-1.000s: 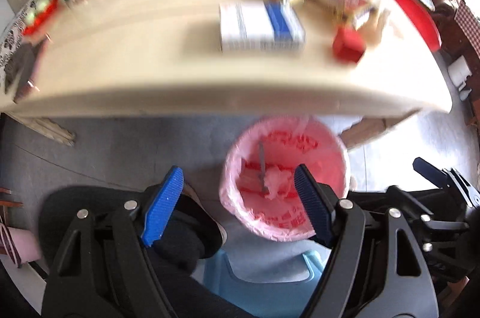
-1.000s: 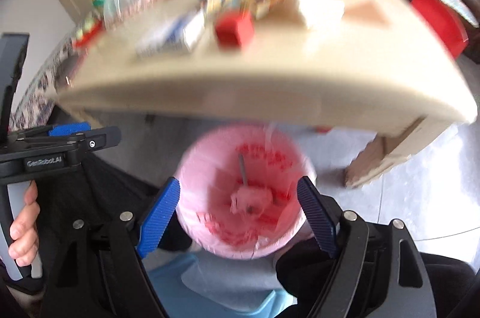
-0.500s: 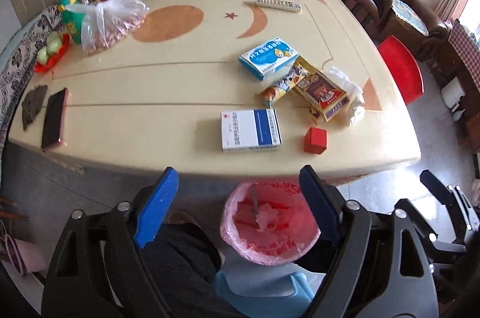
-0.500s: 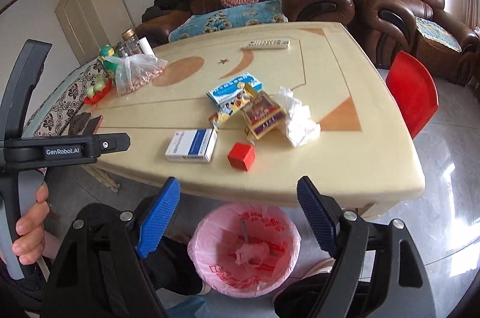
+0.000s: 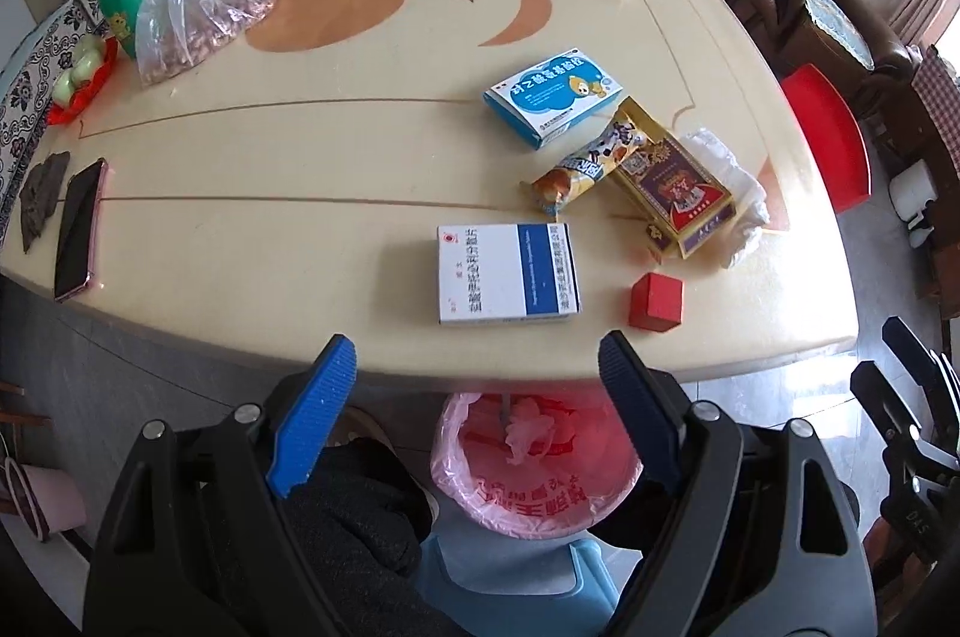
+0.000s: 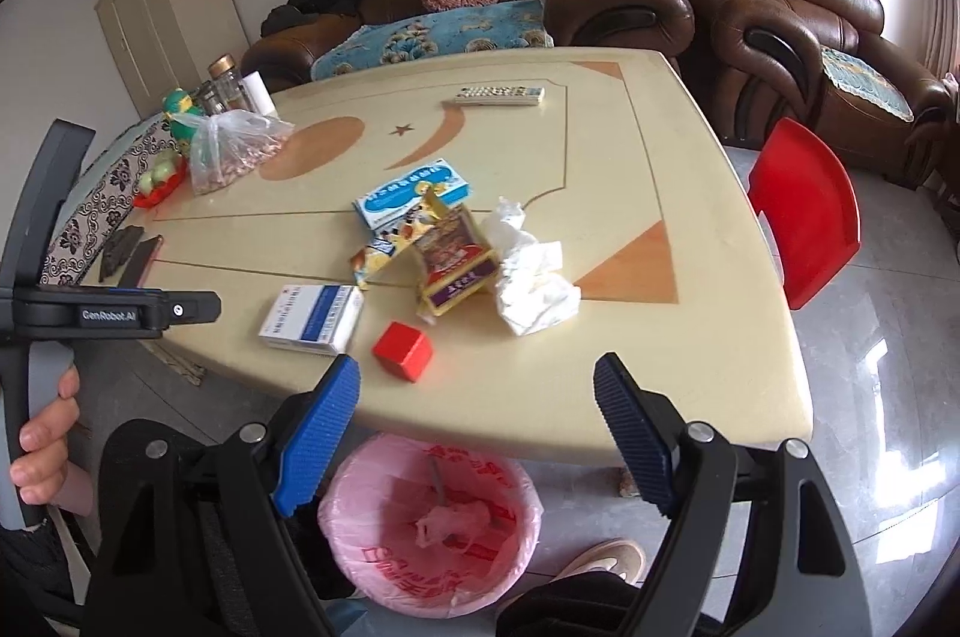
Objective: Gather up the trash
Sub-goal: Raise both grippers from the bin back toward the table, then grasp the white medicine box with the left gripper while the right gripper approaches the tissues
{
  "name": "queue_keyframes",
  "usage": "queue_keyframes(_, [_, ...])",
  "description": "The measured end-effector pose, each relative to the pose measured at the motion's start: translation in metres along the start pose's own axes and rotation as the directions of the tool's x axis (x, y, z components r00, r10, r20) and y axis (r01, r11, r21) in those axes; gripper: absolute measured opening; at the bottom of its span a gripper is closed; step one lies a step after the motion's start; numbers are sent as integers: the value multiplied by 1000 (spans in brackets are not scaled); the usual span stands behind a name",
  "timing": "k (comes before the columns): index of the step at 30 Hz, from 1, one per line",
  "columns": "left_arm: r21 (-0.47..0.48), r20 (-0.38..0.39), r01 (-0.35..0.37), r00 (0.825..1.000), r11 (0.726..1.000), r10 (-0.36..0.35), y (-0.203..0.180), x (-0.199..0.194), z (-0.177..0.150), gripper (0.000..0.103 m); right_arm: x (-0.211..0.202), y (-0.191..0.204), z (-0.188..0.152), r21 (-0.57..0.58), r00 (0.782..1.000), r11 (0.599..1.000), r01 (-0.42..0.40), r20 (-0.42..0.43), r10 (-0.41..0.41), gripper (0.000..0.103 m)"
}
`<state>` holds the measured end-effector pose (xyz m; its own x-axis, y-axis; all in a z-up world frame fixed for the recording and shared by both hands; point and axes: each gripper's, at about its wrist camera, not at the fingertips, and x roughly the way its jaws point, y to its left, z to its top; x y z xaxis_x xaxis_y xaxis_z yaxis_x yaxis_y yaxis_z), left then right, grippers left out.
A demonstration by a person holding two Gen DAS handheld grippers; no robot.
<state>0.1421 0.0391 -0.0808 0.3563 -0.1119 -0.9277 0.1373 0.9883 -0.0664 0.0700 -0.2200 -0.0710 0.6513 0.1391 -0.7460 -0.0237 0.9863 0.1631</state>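
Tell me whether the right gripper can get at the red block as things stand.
Probably yes. The right gripper is open and empty, and the red block sits alone near the table edge, just ahead of its fingers, with nothing between them.

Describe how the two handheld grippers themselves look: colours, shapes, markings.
Both the left gripper and right gripper have black angular frames with silver bolts, and ribbed blue fingers tapering to blunt tips. Seen from the right wrist camera, the left unit's black bar carries white "GenRobot.AI" lettering and a grey handle gripped by a bare hand. No cables are visible.
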Motion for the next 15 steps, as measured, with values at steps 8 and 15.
queue_keyframes(8, [0, -46, -13, 999, 1000, 13, -8, 29, 18, 81, 30, -18, 6, -10, 999, 1000, -5, -32, 5, 79])
queue_keyframes(15, [0, -90, -19, 996, 1000, 19, -14, 56, 24, 81, 60, -24, 11, -28, 997, 999, -24, -71, 22, 78])
